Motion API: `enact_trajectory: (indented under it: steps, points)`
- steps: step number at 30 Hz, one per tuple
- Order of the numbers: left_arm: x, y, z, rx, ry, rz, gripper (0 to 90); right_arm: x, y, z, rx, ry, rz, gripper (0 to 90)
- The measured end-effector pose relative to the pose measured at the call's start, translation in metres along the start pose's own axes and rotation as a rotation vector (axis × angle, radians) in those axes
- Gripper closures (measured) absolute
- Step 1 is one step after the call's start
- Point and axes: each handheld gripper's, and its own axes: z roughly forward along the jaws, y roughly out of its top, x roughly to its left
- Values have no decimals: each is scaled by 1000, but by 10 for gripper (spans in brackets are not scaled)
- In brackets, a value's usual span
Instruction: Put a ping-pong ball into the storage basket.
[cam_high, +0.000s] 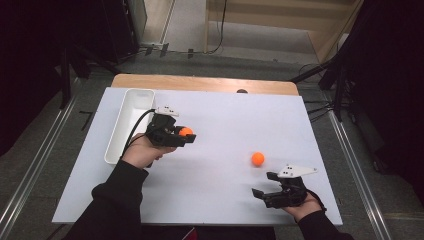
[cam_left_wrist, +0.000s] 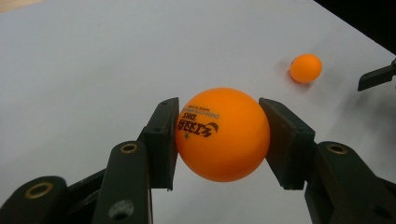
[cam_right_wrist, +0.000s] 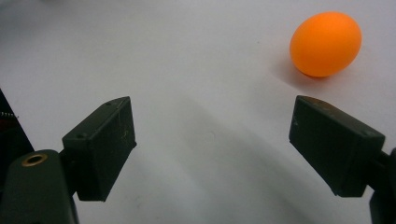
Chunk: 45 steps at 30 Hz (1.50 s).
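Note:
My left gripper (cam_high: 186, 136) is shut on an orange ping-pong ball (cam_high: 185, 132) with black print, held a little above the white table top just right of the white tray. In the left gripper view both pads press the ball (cam_left_wrist: 223, 134) from either side. A second orange ball (cam_high: 257, 158) lies on the table right of centre; it shows far off in the left gripper view (cam_left_wrist: 306, 68) and at the upper right of the right gripper view (cam_right_wrist: 326, 43). My right gripper (cam_high: 265, 186) stands open near the front right edge, its jaws (cam_right_wrist: 212, 149) wide apart with nothing between them, the loose ball just beyond them.
A long white tray (cam_high: 131, 105) lies along the table's left side, beside my left hand. The white sheet (cam_high: 225, 125) covers a wooden table whose far edge shows bare wood (cam_high: 200, 82). Dark stands and cables flank the table on the floor.

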Motion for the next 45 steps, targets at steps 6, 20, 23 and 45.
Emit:
enact_trajectory:
  steps: [6,20,23,45]
  points:
    - [3,1,-5,1,-2,-2,505,1,0,0,2,3,5,130]
    - [12,1,-18,-8,14,-18,505,1,0,0,-1,0,-1,130]
    - [14,1,-22,-8,18,-21,505,1,0,-1,-1,1,1,129]
    - [29,0,-40,-31,64,-57,505,1,0,0,4,-2,-7,129]
